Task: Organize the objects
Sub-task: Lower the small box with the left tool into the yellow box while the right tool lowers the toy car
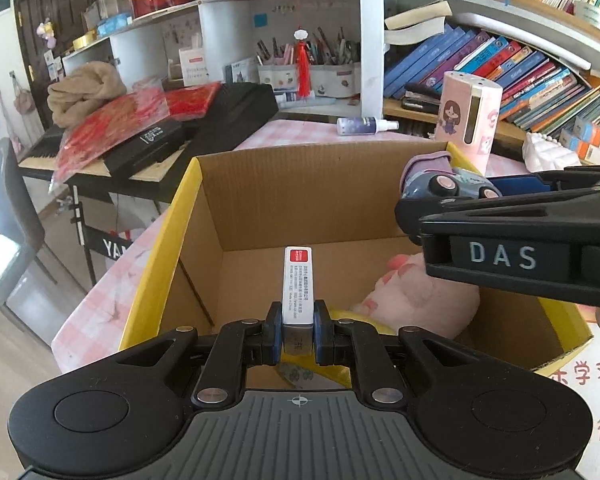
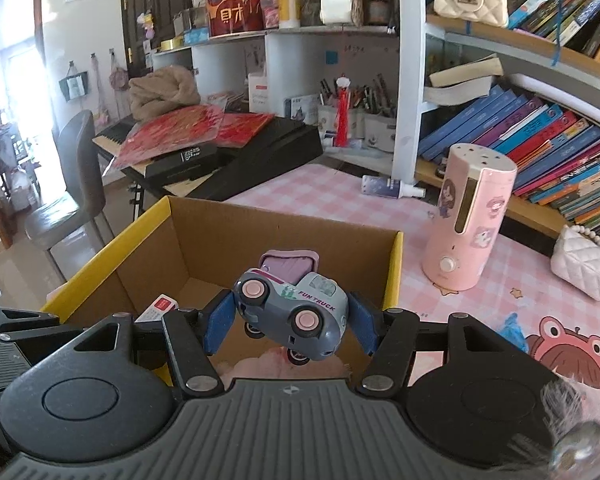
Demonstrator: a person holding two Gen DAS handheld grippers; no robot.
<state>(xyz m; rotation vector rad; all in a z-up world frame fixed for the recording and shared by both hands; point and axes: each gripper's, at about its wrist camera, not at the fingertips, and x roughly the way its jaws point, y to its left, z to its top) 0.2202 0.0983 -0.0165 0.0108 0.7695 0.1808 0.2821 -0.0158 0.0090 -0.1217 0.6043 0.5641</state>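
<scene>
An open cardboard box (image 1: 204, 216) with yellow-edged flaps stands on the pink checked table; it also shows in the right wrist view (image 2: 204, 232). My left gripper (image 1: 298, 334) is shut on a small white box with a red label (image 1: 297, 284) and holds it over the cardboard box. My right gripper (image 2: 294, 322) holds a grey toy truck (image 2: 296, 312) with pink wheels, tilted, above the box; the truck (image 1: 444, 184) and that gripper also show at the right of the left wrist view. A pink plush toy (image 1: 424, 300) lies inside the box.
A pink cylindrical humidifier (image 2: 470, 224) stands on the table right of the box. A spray bottle (image 2: 388, 188) lies behind it, a white quilted purse (image 2: 580, 268) at far right. Bookshelves line the back; a keyboard (image 2: 228, 152) with red papers stands at left.
</scene>
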